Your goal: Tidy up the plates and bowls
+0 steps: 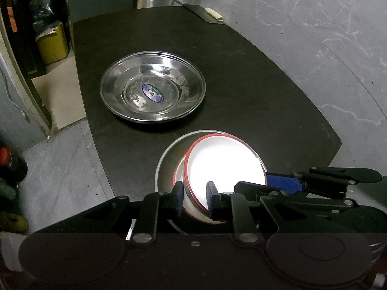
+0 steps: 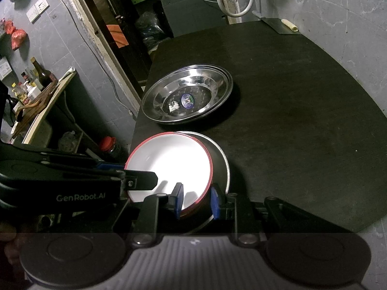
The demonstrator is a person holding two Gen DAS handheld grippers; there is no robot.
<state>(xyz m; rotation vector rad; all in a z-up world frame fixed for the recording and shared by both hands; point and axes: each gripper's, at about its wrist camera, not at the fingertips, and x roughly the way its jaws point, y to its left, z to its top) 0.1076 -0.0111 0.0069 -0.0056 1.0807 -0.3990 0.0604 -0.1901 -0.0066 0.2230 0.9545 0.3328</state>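
Observation:
A white bowl with a red rim (image 1: 225, 162) (image 2: 169, 164) sits tilted inside a grey metal bowl (image 1: 167, 166) (image 2: 219, 154) near the front of the black table (image 1: 254, 77) (image 2: 302, 96). My left gripper (image 1: 194, 199) straddles the white bowl's near rim, fingers close on each side. My right gripper (image 2: 196, 199) straddles the same bowl's rim from the other side. A stack of steel plates (image 1: 152, 87) (image 2: 187, 93) with a blue sticker lies behind the bowls.
A dark board with a pale roll (image 1: 214, 13) (image 2: 289, 25) sits at the table's far corner. A shelf with bottles (image 2: 31, 84) and a red-lidded jar (image 2: 108, 145) stand left of the table. A yellow box (image 1: 52, 44) is on the floor.

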